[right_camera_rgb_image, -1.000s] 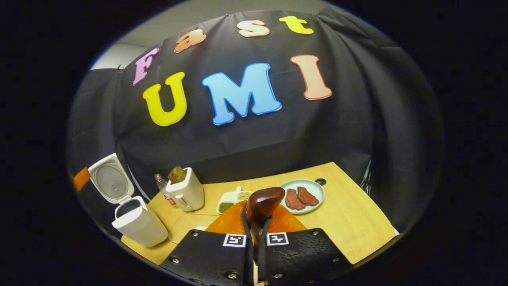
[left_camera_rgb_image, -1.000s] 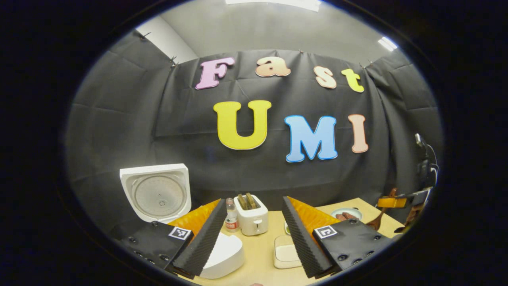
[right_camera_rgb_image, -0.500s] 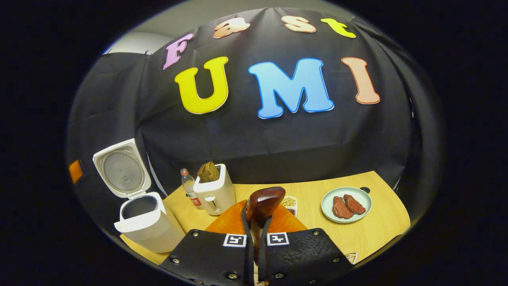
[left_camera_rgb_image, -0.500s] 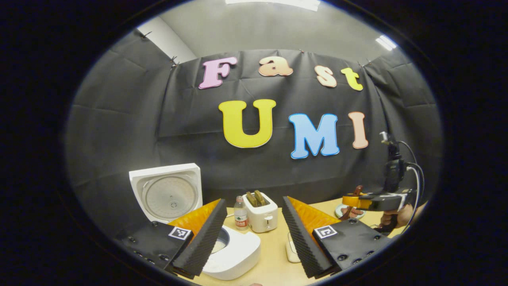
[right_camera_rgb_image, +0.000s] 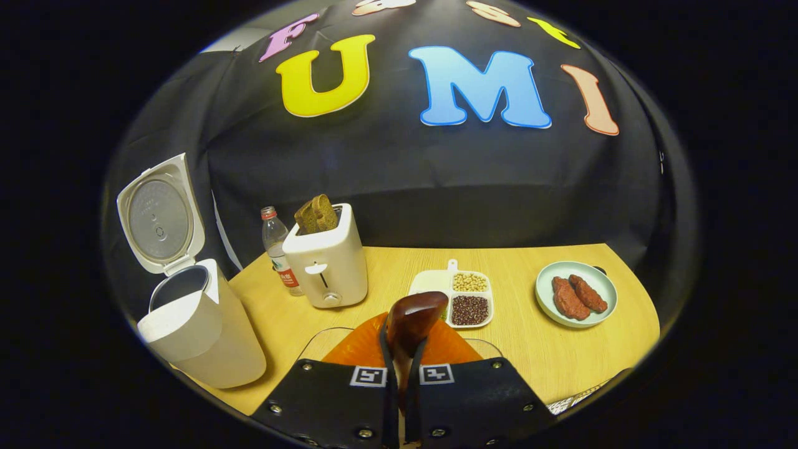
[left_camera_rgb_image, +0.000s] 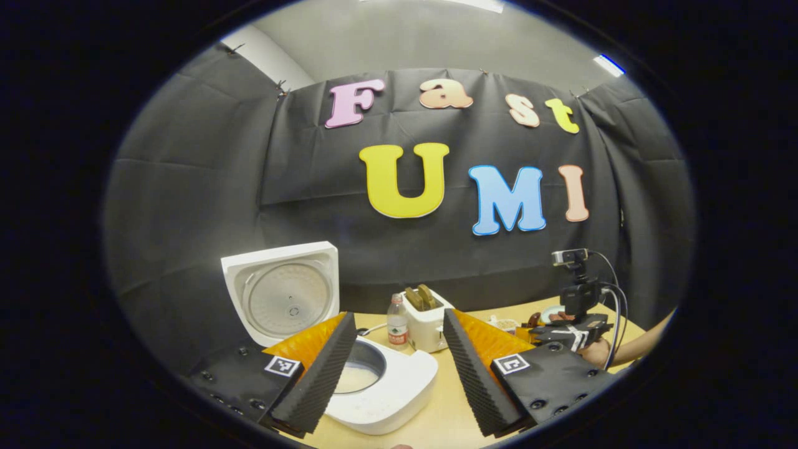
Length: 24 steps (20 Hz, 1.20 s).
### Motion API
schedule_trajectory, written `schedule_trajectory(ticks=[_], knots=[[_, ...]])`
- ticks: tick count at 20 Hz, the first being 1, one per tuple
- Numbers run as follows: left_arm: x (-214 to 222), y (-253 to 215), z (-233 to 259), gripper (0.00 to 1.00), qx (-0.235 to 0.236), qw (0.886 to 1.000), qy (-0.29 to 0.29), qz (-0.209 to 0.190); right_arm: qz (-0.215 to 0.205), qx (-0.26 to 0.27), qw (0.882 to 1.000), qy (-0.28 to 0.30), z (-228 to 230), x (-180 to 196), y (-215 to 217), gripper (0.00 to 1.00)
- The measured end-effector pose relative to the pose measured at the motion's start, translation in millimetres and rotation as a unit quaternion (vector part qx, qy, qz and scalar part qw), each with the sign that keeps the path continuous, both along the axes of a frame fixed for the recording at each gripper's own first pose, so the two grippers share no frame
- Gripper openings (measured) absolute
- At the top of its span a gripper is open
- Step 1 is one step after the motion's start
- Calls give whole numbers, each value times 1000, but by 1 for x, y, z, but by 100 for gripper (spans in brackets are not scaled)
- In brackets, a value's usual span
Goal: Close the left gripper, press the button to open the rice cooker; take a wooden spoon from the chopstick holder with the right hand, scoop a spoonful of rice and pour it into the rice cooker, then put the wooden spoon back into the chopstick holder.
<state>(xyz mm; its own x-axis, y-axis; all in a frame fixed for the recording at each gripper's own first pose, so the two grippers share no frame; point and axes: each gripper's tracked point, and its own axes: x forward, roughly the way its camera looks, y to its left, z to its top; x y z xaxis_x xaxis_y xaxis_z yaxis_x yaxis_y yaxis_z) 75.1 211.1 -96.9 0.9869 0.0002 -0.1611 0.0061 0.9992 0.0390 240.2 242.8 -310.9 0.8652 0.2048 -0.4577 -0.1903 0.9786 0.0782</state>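
**Spoon in right claw, cooker open off to its left — rice source not identified**

Right gripper view, left to right:
- Rice cooker (right_camera_rgb_image: 199, 330) sits at far left, lid (right_camera_rgb_image: 161, 215) standing up and swung back, pot mouth exposed. Button step looks done.
- Water bottle (right_camera_rgb_image: 277, 249) and toaster (right_camera_rgb_image: 325, 262) with bread come next, just beside each other, behind the cooker-to-tray line.
- Right gripper (right_camera_rgb_image: 402, 374) is centre-bottom, jaws nearly together and clamped on the wooden spoon (right_camera_rgb_image: 411, 318). Spoon's long axis runs straight out along the fingers, bowl end forward and up. Can't tell whether the bowl carries anything.
- Divided tray (right_camera_rgb_image: 464, 299) with beans lies just ahead and slightly right of the spoon tip. Plate (right_camera_rgb_image: 576, 293) with two meat pieces is further right, well apart from the cooker.

Left gripper view:
- Left gripper (left_camera_rgb_image: 399, 362) has jaws spread wide, holding nothing. The cooker (left_camera_rgb_image: 380, 386) is right between and below its fingers, so the left is the nearer claw, though the pour belongs to the right.
- Right gripper (left_camera_rgb_image: 570, 333) shows far right, held by a hand.

Key relation, as a judgement: the pot mouth lies left of the spoon tip, beyond the toaster's near side. A pour would need a leftward swing, then a roll about the spoon's axis. Chopstick holder unlocated.
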Motion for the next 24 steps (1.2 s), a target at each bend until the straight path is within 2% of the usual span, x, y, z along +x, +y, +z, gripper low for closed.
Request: schedule_trajectory(ticks=[3, 4, 5, 9, 12, 14, 16, 19, 22, 24], knots=[[1, 10, -9, 99, -3, 1000, 5, 4, 24, 13, 999, 20, -7, -15, 24, 5], [0, 11, -11, 97, -6, 1000, 7, 6, 22, 23, 999, 26, -8, -20, 27, 5], [0, 13, -14, 99, -8, 1000, 8, 7, 17, 43, 998, 34, -9, -24, 31, 5], [0, 15, -20, 97, -10, 1000, 13, 8, -18, 148, 986, 77, -12, -30, 28, 5], [-1, 18, -16, 99, -2, 1000, 5, 13, -74, 259, 957, 109, -14, -27, 5, 5], [-1, 18, -16, 96, -4, 1000, 7, 13, -105, 305, 941, 105, -6, -24, -17, 5], [-1, 16, -16, 99, -12, 1000, 8, 11, -120, 346, 925, 98, 6, -24, -35, 5], [1, 19, -16, 97, -9, 1000, 5, 16, -145, 425, 889, 87, 31, -24, -58, 4], [2, 15, -16, 94, -13, 1000, 2, 9, -148, 476, 864, 77, 57, -29, -71, 4], [4, 15, -17, 99, -12, 1000, 2, 7, -145, 507, 847, 70, 76, -35, -74, 4]])
